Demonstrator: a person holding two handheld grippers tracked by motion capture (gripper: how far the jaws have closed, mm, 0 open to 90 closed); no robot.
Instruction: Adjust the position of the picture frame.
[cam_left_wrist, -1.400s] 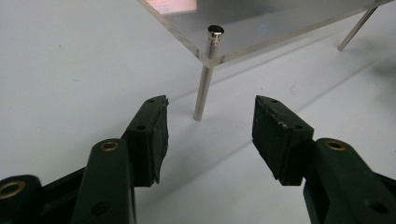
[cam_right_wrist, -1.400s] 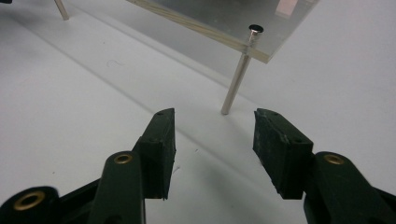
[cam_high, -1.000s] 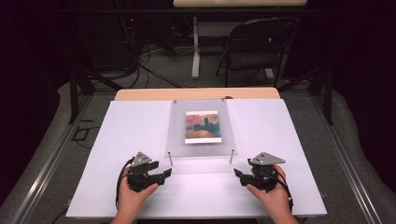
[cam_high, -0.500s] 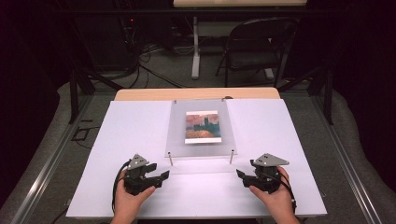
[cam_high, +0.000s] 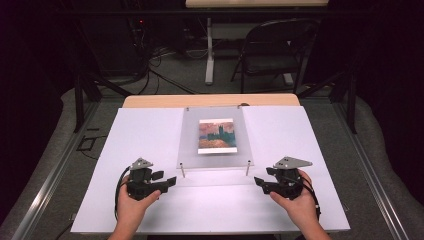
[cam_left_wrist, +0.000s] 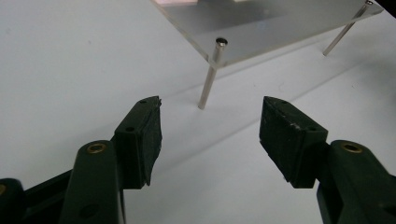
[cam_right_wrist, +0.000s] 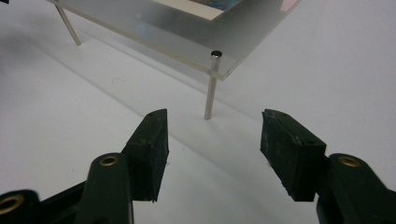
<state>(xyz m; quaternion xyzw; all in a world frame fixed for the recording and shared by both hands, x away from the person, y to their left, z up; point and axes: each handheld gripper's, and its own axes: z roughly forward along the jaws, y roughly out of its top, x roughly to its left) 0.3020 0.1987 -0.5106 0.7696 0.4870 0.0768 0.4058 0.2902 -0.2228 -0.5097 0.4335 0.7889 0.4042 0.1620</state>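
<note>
The picture (cam_high: 216, 136) under the clear acrylic panel (cam_high: 215, 157) is too small for you to read any writing; it looks like a sunset scene. The panel stands on thin metal posts (cam_left_wrist: 208, 74) at the centre of the white table (cam_high: 125, 150). Your left gripper (cam_high: 170, 181) and right gripper (cam_high: 259, 181) rest near its front corners, jaws wide apart, holding nothing.

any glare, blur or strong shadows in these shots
High view: room dark, white table brightly lit and slightly washed out near the clear panel. Left gripper view: metal leg casts a soft shadow; jaws sharp, the panel's far end hazy. Right gripper view: panel reflects light, faint shadows beneath it.
</note>
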